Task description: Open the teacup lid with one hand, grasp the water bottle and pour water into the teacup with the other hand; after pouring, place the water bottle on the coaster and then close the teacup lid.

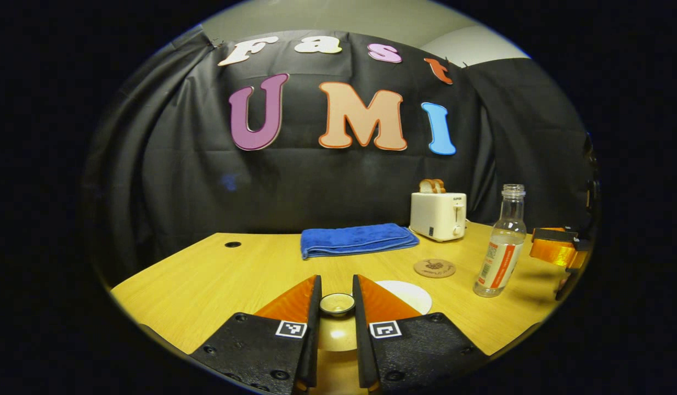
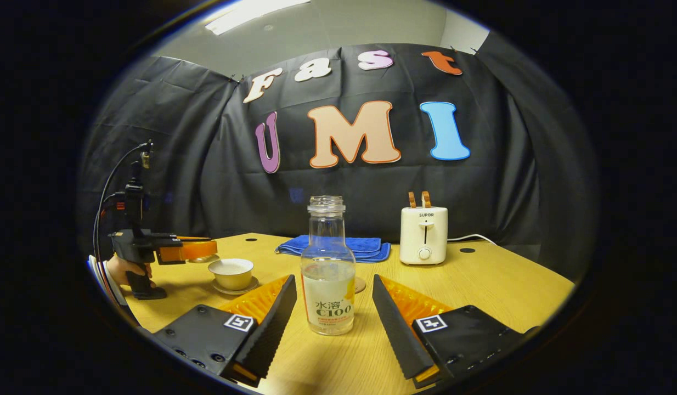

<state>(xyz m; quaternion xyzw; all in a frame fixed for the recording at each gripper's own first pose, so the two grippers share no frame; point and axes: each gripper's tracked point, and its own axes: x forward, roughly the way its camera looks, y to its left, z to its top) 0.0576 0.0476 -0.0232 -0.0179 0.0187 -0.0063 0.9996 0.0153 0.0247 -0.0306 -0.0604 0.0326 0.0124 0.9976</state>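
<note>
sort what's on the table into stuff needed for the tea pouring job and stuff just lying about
For the job:
teacup lid
teacup
water bottle
coaster

Just lying about:
toaster
blue towel

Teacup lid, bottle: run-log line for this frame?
left gripper: shut on teacup lid, lifted off teacup | right gripper: open, flanking upright water bottle | coaster: bare
</note>
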